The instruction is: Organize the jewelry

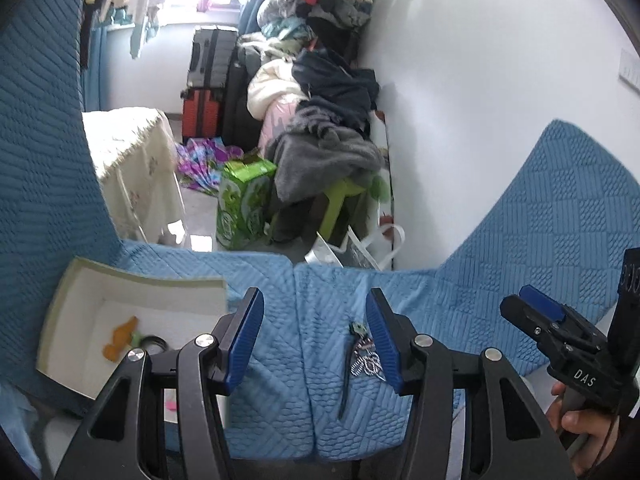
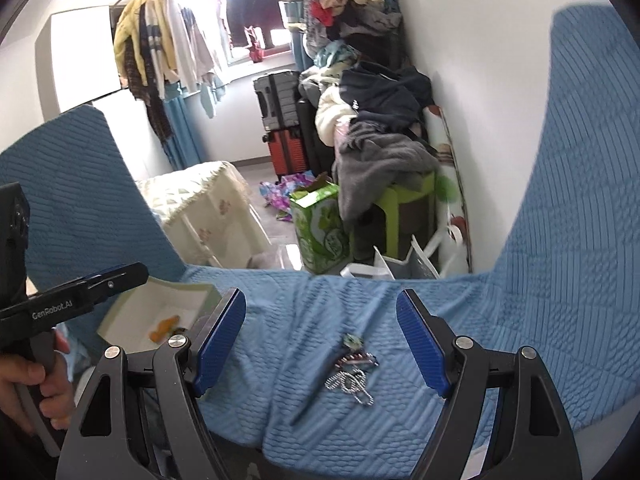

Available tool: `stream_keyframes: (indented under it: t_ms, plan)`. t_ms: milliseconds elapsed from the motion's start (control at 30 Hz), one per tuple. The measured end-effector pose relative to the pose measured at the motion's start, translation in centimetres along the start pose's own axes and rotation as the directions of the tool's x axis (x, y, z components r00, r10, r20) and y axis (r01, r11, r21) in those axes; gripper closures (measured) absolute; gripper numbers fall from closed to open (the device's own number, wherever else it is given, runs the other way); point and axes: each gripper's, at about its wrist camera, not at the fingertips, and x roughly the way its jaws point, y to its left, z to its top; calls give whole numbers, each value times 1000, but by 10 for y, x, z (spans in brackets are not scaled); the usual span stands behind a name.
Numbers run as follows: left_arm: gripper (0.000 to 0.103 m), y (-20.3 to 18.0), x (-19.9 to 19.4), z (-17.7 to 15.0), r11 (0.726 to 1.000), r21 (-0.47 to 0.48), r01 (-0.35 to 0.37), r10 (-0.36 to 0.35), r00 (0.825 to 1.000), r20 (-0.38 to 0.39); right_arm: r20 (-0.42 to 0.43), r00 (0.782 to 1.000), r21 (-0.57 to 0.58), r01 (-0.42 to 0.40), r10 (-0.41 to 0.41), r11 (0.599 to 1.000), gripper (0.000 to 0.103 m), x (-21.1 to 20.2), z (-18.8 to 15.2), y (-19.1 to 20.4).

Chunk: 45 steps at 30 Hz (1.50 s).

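Blue quilted sofa cover point(image 2: 320, 420) carries a beaded jewelry tangle point(image 2: 354, 372) between the right gripper's point(image 2: 320, 344) spread jaws; left gripper point(image 1: 316, 344) also gapes, empty, beside an open white box point(image 1: 80, 344).

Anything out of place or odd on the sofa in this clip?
Yes. A small tangle of jewelry lies loose on the blue sofa cover, outside the open white box, which already holds an orange piece. Both grippers are open and hold nothing.
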Motion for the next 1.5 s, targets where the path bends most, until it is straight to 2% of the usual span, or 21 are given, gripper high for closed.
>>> stream_keyframes:
  t_ms: [67, 167, 333, 467, 700, 800, 1000, 1133, 1200, 1233, 1267, 1333, 1400, 1500]
  plan:
    - [50, -5, 19, -11, 1000, -7, 0, 0, 1000, -28, -22, 1000, 15, 6, -6, 1000, 26, 8, -14, -11]
    - [51, -7, 46, -26, 998, -42, 39, -43, 996, -82, -66, 998, 24, 7, -6, 1000, 26, 22, -34, -25]
    - [52, -21, 95, -56, 996, -27, 84, -88, 977, -193, -144, 990, 36, 11, -6, 999, 27, 53, -64, -42]
    - [61, -29, 132, -73, 994, -5, 106, -103, 960, -262, -213, 977, 47, -10, 20, 999, 35, 82, -90, -50]
    - [77, -28, 184, -91, 993, -12, 120, -117, 935, -335, -312, 947, 32, -69, 76, 997, 41, 128, -118, -59]
    - [79, -24, 197, -95, 994, -15, 112, -110, 930, -350, -348, 931, 41, -104, 112, 994, 45, 145, -123, -59]
    - [79, -14, 212, -101, 995, -36, 94, -101, 924, -369, -374, 921, -24, -122, 104, 992, 48, 172, -124, -49]
    - [79, -9, 216, -103, 993, -57, 100, -114, 919, -378, -426, 902, -101, -120, 67, 988, 59, 187, -134, -39]
    - [79, -8, 218, -104, 993, -58, 100, -115, 919, -378, -416, 908, -133, -109, 44, 985, 65, 187, -137, -36]
    - [79, -8, 219, -104, 993, -60, 101, -116, 918, -378, -412, 911, -148, -96, 27, 984, 72, 187, -137, -36]
    - [79, -8, 220, -105, 993, -62, 104, -120, 917, -380, -409, 912, -153, -82, 13, 985, 84, 187, -138, -37]
    - [79, -9, 222, -105, 992, -64, 109, -126, 915, -383, -412, 911, -130, -75, 15, 989, 95, 187, -137, -43]
    - [79, -11, 224, -105, 992, -60, 115, -129, 913, -387, -410, 911, -86, -70, 29, 994, 98, 185, -135, -51]
    - [79, -16, 227, -106, 992, -44, 122, -129, 909, -396, -378, 926, -80, -43, 9, 996, 98, 175, -128, -56]
